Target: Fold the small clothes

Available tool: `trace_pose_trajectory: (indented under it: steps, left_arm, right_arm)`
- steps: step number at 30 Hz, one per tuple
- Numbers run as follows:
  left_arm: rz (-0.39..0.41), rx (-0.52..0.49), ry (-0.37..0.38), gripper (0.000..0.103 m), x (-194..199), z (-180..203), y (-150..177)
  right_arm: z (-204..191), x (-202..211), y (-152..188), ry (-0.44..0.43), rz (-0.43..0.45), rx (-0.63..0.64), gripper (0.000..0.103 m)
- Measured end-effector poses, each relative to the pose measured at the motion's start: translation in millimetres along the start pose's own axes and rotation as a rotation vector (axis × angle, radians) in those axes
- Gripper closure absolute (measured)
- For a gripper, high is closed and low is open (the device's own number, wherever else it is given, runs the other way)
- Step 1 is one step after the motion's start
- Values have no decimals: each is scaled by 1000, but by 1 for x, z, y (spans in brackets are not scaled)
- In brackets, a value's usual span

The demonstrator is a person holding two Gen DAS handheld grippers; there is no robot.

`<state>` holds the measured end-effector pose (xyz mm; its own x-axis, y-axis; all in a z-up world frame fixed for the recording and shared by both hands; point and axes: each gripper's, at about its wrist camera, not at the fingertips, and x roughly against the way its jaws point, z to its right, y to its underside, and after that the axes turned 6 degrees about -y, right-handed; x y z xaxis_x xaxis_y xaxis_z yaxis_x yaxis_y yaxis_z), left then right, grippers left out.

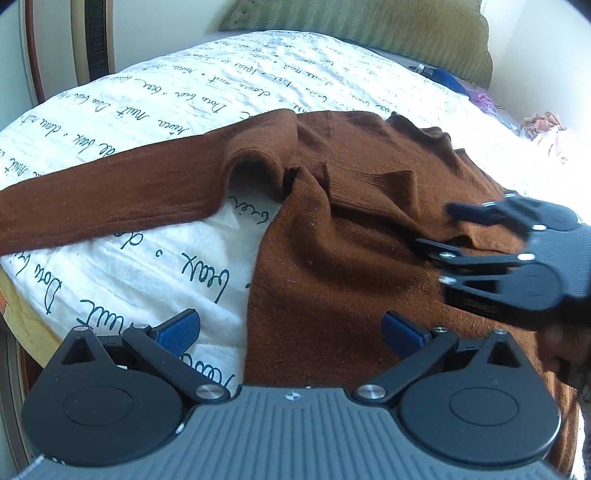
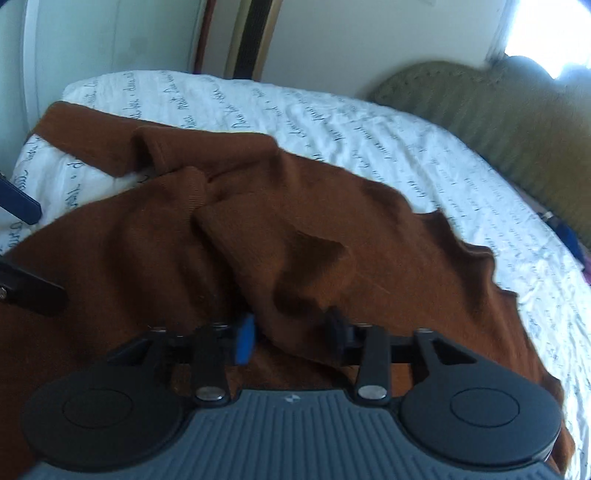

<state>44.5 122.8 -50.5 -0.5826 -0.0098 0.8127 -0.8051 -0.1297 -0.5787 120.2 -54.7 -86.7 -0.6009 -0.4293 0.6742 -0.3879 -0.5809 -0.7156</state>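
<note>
A brown knit sweater [image 1: 351, 229] lies spread and rumpled on the bed, one long sleeve [image 1: 110, 195] stretched out to the left and a ribbed cuff [image 1: 365, 184] folded onto its body. My left gripper [image 1: 291, 326] hovers open over the sweater's near left edge, with nothing between its blue pads. My right gripper [image 2: 291, 336] is low on the sweater's body with its jaws apart. A raised fold of the brown cloth [image 2: 295, 280] runs in between them. From the left wrist view the right gripper [image 1: 436, 227] enters at the right, and its fingers rest on the cloth.
The bed carries a white quilt printed with dark script [image 1: 229, 74]. An olive green pillow [image 1: 369, 22] lies at the far end. Small pink clothes [image 1: 543, 133] and a blue item [image 1: 447, 79] lie at the far right. A wall and a dark door frame [image 2: 255, 37] stand behind.
</note>
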Motion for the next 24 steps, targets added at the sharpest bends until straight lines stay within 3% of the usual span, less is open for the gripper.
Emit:
trace_pose_trajectory:
  steps: [1, 3, 7, 8, 11, 13, 14, 15, 16, 21, 22, 23, 24]
  left_arm:
    - [3, -4, -1, 0, 1, 0, 0]
    - [6, 3, -2, 0, 0, 1, 0]
    - [-7, 5, -6, 0, -5, 5, 2]
    - [-8, -3, -10, 0, -5, 8, 3]
    - [-3, -40, -8, 0, -3, 19, 4]
    - [0, -66, -13, 0, -2, 26, 5]
    - [1, -78, -16, 0, -2, 29, 6]
    - [1, -89, -18, 0, -1, 31, 6]
    - [1, -97, -22, 0, -1, 32, 6]
    - [5, -80, -24, 0, -1, 28, 5]
    - [-4, -74, -22, 0, -3, 27, 6]
    - [-11, -73, -21, 0, -4, 26, 7]
    - [-13, -79, -22, 0, -4, 26, 7]
  right_arm:
    - [8, 17, 6, -22, 40, -51, 32]
    - [41, 51, 21, -38, 111, -211, 26]
    - [151, 109, 85, 299, 159, -600, 25]
    - [179, 116, 103, 321, 163, -714, 24]
    - [247, 120, 158, 285, 187, -1001, 24]
    - [268, 104, 178, 120, 203, -1099, 25]
    - [274, 94, 185, 36, 210, -1121, 27]
    - [275, 85, 184, 5, 189, -1099, 61]
    - [274, 78, 178, 45, 136, -1048, 97]
    - [279, 102, 147, 166, 146, -866, 98]
    - [287, 99, 145, 219, 121, -836, 92]
    - [291, 91, 142, 279, 45, -810, 87]
    - [299, 78, 142, 297, -74, -813, 54]
